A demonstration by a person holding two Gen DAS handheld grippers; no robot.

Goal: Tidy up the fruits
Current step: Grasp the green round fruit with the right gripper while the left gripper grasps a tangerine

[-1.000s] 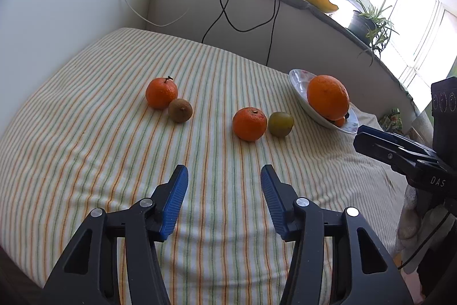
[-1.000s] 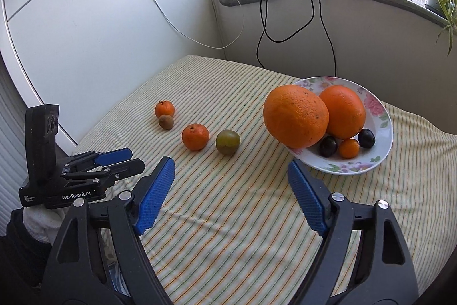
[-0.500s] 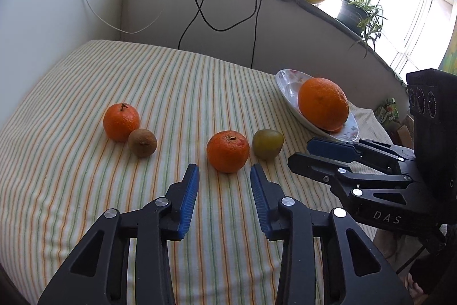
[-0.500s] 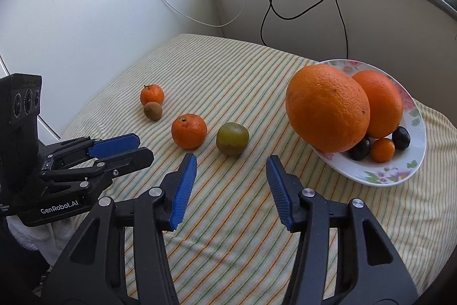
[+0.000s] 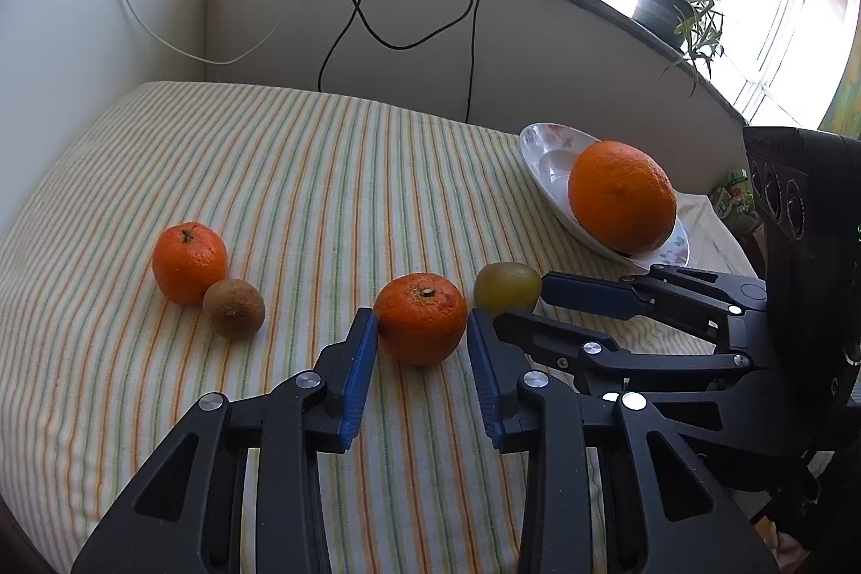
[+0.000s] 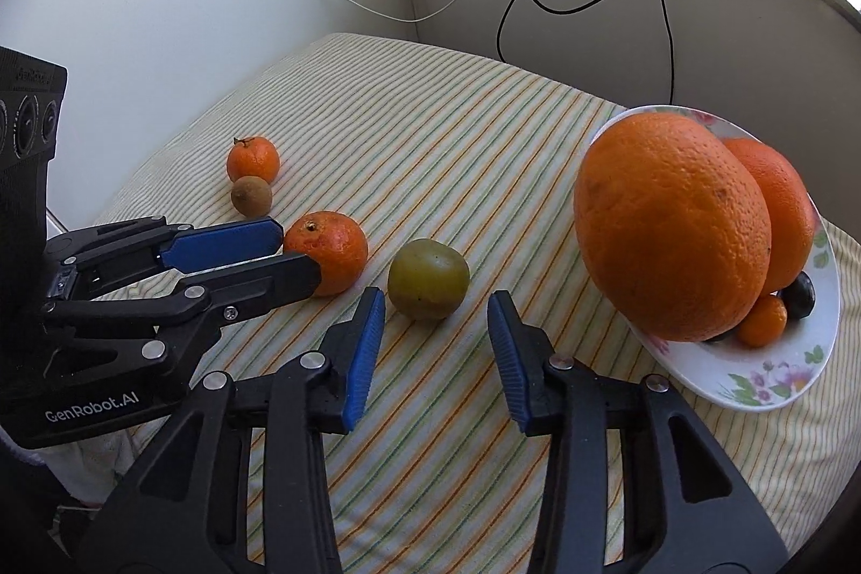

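On the striped cloth point(image 5: 301, 176), two mandarins, one brown fruit point(image 5: 234, 308) and one green fruit point(image 6: 428, 279) are counted; two oranges are seen on the plate point(image 6: 775, 385). The near mandarin point(image 5: 421, 318) is flanked by the closing left gripper point(image 5: 421, 327), untouched; the right gripper point(image 6: 436, 313), also closing, is empty before the green fruit.

— How many fruits are counted on the striped cloth point(image 6: 457, 133), outside the plate?

— Four are counted: two mandarins, one point(image 5: 420, 318) between the left gripper's jaws and one point(image 5: 189, 262) far to its left; one brown kiwi point(image 5: 234, 308); one green fruit point(image 6: 428, 278) just ahead of the right gripper.

— And in the plate point(image 6: 775, 385)?

— Two big oranges point(image 6: 667, 224) point(image 6: 788, 208) are seen, one small orange fruit point(image 6: 761, 321), and one dark fruit point(image 6: 799, 297) surely; a second dark one is partly hidden.

— Other things?

— One plate, two grippers point(image 5: 420, 348) point(image 6: 436, 332).
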